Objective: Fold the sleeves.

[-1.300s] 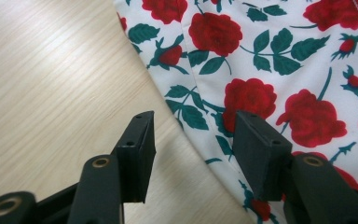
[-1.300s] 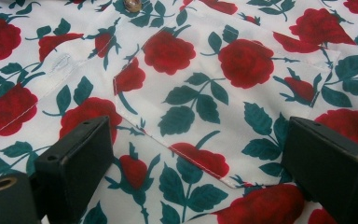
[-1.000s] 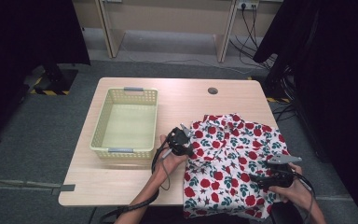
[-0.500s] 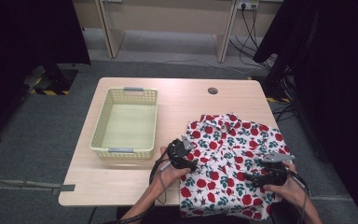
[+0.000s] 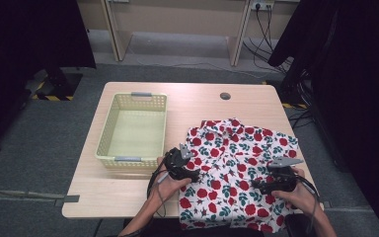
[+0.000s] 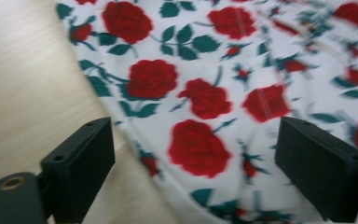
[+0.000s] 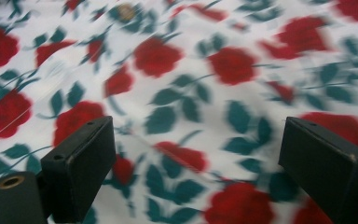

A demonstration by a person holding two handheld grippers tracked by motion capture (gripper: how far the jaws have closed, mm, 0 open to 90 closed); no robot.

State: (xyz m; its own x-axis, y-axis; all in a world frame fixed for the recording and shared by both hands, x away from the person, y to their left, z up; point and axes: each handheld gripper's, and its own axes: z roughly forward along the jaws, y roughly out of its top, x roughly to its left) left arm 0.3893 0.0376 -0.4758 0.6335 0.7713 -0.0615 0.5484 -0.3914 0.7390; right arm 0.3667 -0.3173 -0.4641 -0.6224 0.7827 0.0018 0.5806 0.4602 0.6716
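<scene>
Both grippers, left gripper (image 5: pixel 180 165) and right gripper (image 5: pixel 271 181), hover spread-jawed over the rose-print shirt (image 5: pixel 237 168) (holding nothing), right of the basket (image 5: pixel 133 129).

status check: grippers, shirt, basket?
Left gripper open at the floral shirt left edge. Right gripper open over its right side. Shirt flat, ungripped. Basket empty, beside it.

White shirt (image 5: pixel 237 168) with red roses and green leaves; pale yellow basket (image 5: pixel 109 128).
</scene>
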